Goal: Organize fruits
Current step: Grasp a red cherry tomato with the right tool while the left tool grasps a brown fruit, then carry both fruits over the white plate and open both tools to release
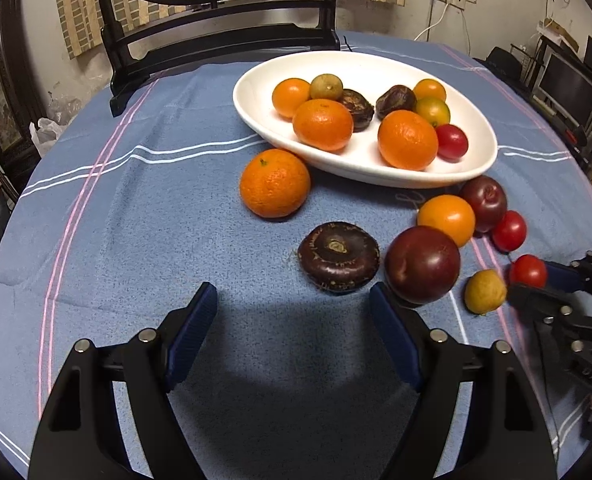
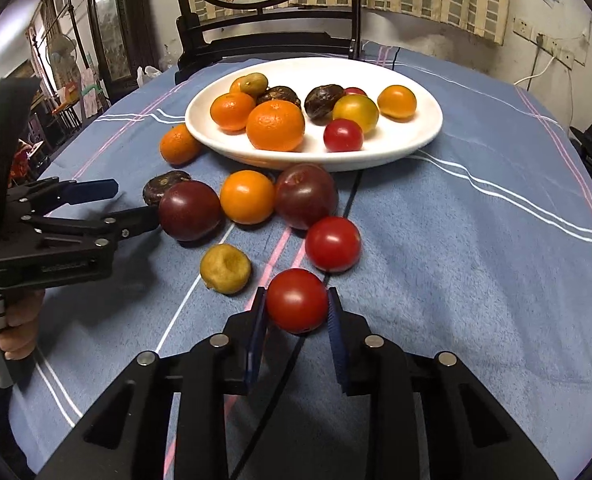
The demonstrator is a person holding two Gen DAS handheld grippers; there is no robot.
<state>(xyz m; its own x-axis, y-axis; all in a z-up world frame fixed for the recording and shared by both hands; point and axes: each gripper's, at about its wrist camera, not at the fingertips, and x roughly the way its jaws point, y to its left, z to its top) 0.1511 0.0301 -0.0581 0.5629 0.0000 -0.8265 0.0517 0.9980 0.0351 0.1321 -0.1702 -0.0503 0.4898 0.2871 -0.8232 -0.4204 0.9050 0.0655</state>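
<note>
A white oval bowl (image 1: pixel 480 160) (image 2: pixel 424 136) holds several oranges, small tomatoes and dark fruits. On the blue cloth before it lie an orange (image 1: pixel 275 183), a dark flat water chestnut (image 1: pixel 338 256), two dark plums (image 1: pixel 422 264) (image 1: pixel 484 203), a small orange fruit (image 1: pixel 447 219), a yellow-brown fruit (image 2: pixel 225 268) and a red tomato (image 2: pixel 333 243). My right gripper (image 2: pixel 296 294) is shut on another red cherry tomato (image 2: pixel 296 304), low over the cloth. My left gripper (image 1: pixel 292 292) is open just short of the water chestnut, its right finger beside the near plum.
A dark wooden stand with a round painted screen (image 1: pixel 216 32) rises at the table's far edge behind the bowl. The round table drops away left and right. A hand (image 2: pixel 16 328) holds the left gripper's handle. Bare cloth lies to the right (image 2: pixel 476 260).
</note>
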